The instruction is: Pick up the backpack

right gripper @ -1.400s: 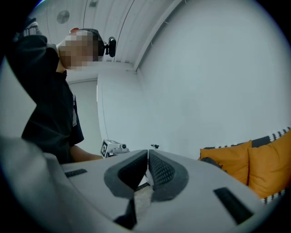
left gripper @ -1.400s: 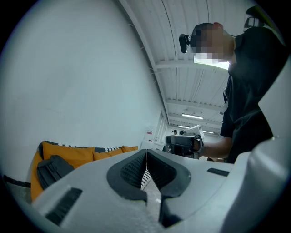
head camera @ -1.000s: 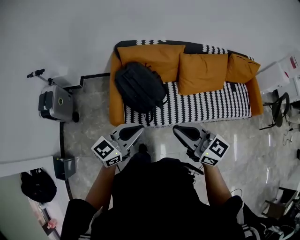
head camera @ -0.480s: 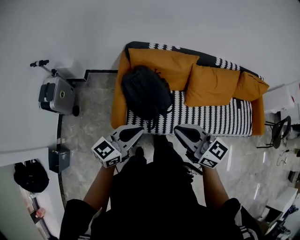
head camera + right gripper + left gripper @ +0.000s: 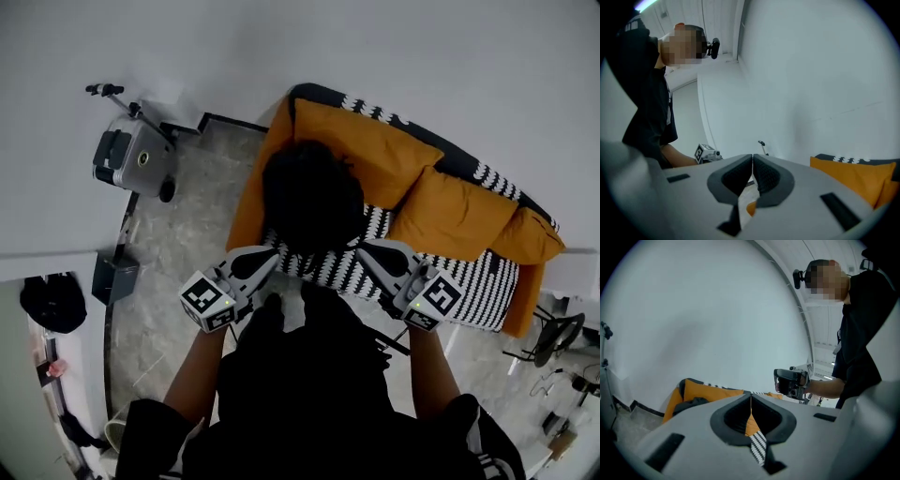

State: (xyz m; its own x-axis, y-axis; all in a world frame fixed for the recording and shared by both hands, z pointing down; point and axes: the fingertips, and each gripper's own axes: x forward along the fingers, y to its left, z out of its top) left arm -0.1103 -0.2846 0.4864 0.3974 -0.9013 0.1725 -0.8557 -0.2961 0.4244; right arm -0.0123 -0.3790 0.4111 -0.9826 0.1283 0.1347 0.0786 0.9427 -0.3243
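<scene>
1. Backpack (image 5: pixel 312 197) — black and rounded. It lies on the seat of the sofa (image 5: pixel 249 211), at the end by the orange armrest, with its upper part against an orange cushion (image 5: pixel 380 155).
2. The sofa has orange sides and a black-and-white patterned cover over the seat and backrest. Two more orange cushions sit further along the back.
3. Left claw (image 5: pixel 272 253) — pressed together with nothing between the pads. In the left gripper view the tips meet in a single seam. It is held out over the floor (image 5: pixel 178 244), just short of the sofa's front edge, pointing toward the backpack and apart from it.
4. Right claw (image 5: pixel 362 249) is also pressed together and empty; the right gripper view shows its pads closed on each other. It points at the patterned seat just beside the backpack, touching neither.
5. The two claws are held side by side with a gap between them, marker cubes toward the person, who wears a black top.
6. In the left gripper view the backpack is a dark lump low on the left of the sofa, and the right claw is in sight across the way.
7. Elsewhere there is a grey wheeled case (image 5: pixel 131 155), handle sticking out, by the white wall and well apart from the sofa. A small dark box (image 5: pixel 114 278) stands on the floor, and a black bag (image 5: pixel 52 302) sits at the far left edge.
</scene>
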